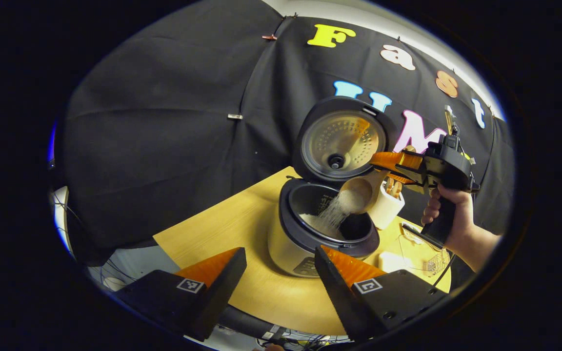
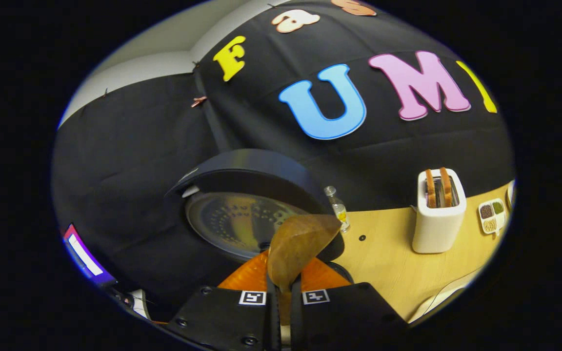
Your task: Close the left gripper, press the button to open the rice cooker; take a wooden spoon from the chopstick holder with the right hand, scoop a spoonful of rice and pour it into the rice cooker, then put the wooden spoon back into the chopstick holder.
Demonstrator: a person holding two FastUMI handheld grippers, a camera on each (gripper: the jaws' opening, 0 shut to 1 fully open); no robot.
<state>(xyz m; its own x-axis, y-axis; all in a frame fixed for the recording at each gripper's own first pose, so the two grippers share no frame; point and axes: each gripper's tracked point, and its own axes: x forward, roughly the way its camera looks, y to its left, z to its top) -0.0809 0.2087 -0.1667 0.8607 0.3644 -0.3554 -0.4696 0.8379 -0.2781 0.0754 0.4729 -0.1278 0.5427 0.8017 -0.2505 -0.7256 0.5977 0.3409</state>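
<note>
The wooden spoon (image 1: 359,192) is pale brown with a deep rounded bowl, tilted over the open rice cooker (image 1: 322,229) so that white rice (image 1: 332,214) streams into the dark inner pot; its handle runs up and right into the right gripper (image 1: 398,165), whose fingers are clamped on it; the bowl points down-left. The white chopstick holder (image 1: 387,207) stands just behind. The left gripper (image 1: 281,258) hangs near the cooker's front, fingers spread wide, holding nothing; the cooker's lid (image 1: 342,139) stands upright on the wooden table (image 1: 222,229).
</note>
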